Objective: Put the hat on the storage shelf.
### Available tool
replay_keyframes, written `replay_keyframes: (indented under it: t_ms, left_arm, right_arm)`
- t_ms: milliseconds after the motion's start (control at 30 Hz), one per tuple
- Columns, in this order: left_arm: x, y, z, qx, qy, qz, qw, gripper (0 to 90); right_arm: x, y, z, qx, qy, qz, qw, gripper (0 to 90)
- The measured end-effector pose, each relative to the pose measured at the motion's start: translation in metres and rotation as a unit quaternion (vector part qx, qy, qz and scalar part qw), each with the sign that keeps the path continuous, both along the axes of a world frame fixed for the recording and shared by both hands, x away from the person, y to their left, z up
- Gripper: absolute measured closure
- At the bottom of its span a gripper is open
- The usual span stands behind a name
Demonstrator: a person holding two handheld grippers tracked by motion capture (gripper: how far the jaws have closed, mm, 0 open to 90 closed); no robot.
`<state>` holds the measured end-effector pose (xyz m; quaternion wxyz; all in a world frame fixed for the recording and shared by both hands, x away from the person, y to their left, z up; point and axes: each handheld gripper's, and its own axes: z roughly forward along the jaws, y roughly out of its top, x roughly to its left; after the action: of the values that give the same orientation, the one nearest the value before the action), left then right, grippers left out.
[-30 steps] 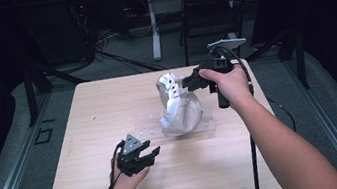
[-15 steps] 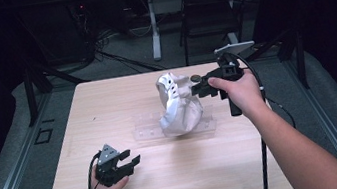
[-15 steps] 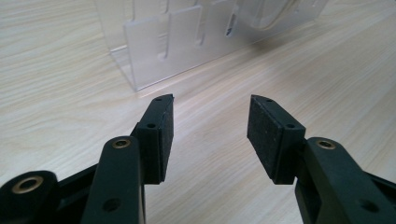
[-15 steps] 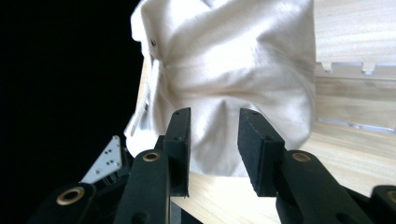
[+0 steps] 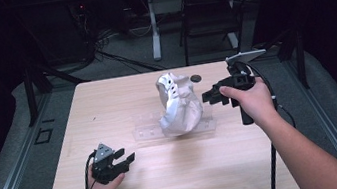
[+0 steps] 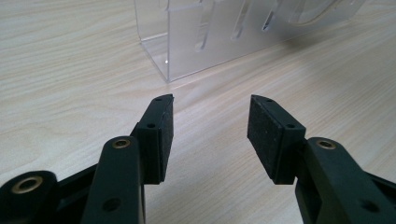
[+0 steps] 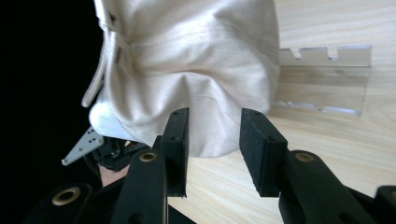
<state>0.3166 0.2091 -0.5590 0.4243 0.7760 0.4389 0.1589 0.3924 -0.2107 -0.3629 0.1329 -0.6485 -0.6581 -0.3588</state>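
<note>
A crumpled white cloth [image 5: 178, 105] rests on a clear acrylic rack [image 5: 146, 130] in the middle of the wooden table [image 5: 107, 103]. My right gripper [image 5: 207, 97] hovers just right of the cloth. Its jaws have just been opening, with nothing between them. In the right gripper view the cloth [image 7: 196, 56] and the rack [image 7: 322, 84] lie just beyond the right gripper [image 7: 212, 114]. My left gripper [image 5: 128, 159] sits low near the front left of the table, open and empty. In the left gripper view the left gripper [image 6: 210, 105] points at the rack's end [image 6: 210, 37].
A small dark round object [image 5: 196, 77] lies on the table behind the cloth. A chair [image 5: 205, 13] and a desk leg [image 5: 152, 26] stand past the far edge, with cables on the floor. Black cables trail from both grippers toward the near edge.
My left gripper has drawn back toward the table's front left corner. My right gripper has moved right, off the cloth's top, and its jaws stand wider.
</note>
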Motion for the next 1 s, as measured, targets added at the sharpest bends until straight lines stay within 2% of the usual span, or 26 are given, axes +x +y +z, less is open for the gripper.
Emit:
replay_keyframes:
  t_ms: [133, 267, 400, 467, 600, 700, 800, 933, 1000]
  left_arm:
    - [0.0, 0.001, -0.001, 0.001, 0.004, 0.002, 1.0, 51.3]
    - [0.001, 0.001, -0.001, 0.003, 0.002, 0.001, 1.0, 51.3]
    - [0.001, 0.001, -0.002, 0.001, 0.003, 0.003, 1.0, 51.3]
    - [0.001, 0.001, -0.002, 0.001, 0.001, 0.004, 1.0, 51.1]
    - [0.001, 0.001, -0.002, 0.002, 0.003, 0.004, 1.0, 51.0]
    - [0.001, 0.001, -0.003, 0.001, 0.001, 0.005, 1.0, 50.9]
    - [0.002, 0.002, -0.003, 0.002, 0.004, 0.005, 1.0, 50.8]
    - [0.002, 0.002, -0.004, 0.002, 0.007, 0.007, 1.0, 50.8]
    - [0.002, 0.001, -0.004, 0.003, 0.007, 0.004, 1.0, 50.8]
  right_arm:
    - [-0.006, -0.006, -0.008, -0.003, -0.003, -0.002, 1.0, 62.9]
    - [-0.013, -0.01, -0.015, -0.019, -0.005, 0.0, 0.9998, 62.5]
    - [-0.021, -0.015, -0.02, -0.024, -0.008, 0.003, 0.9997, 61.9]
    - [-0.025, -0.017, -0.024, -0.032, -0.012, 0.0, 0.9994, 61.3]
    - [-0.03, -0.024, -0.033, -0.038, -0.005, -0.003, 0.9993, 61.2]
    - [-0.034, -0.029, -0.04, -0.047, -0.011, -0.009, 0.9988, 61.1]
    - [-0.041, -0.033, -0.05, -0.048, -0.013, -0.012, 0.9987, 61.0]
    - [-0.052, -0.035, -0.068, -0.068, -0.028, -0.011, 0.9972, 61.0]
    - [-0.057, -0.036, -0.077, -0.063, -0.033, -0.009, 0.9975, 60.7]
